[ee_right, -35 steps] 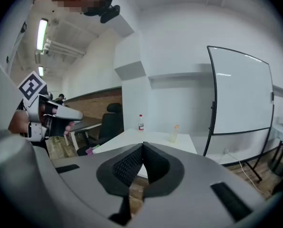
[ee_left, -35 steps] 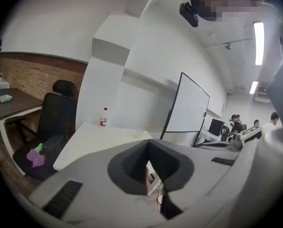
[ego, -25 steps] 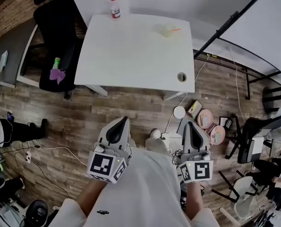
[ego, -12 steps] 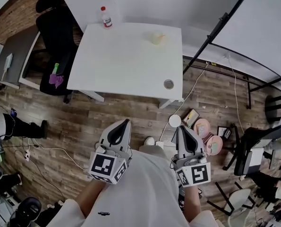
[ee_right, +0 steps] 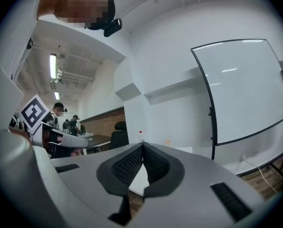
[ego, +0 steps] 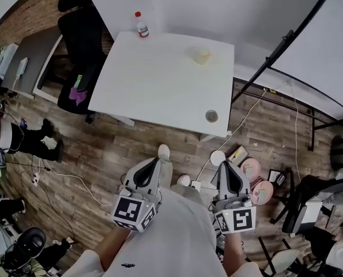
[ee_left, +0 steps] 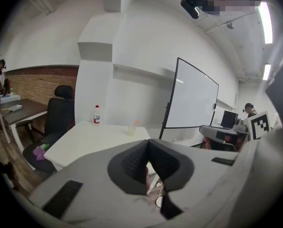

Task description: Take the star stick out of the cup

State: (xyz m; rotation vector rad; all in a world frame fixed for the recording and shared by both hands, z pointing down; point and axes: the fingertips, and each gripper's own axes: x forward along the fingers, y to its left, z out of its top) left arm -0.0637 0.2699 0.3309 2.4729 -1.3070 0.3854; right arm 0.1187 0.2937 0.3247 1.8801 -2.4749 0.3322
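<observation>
Cup far off, stick only an orange smudge

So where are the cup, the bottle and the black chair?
cup (ego: 202,56): head view, on its pale side.
bottle (ego: 142,26): head view, on its body.
black chair (ego: 83,39): head view, on its backrest.

readable text: none | bottle label: too small to read
</observation>
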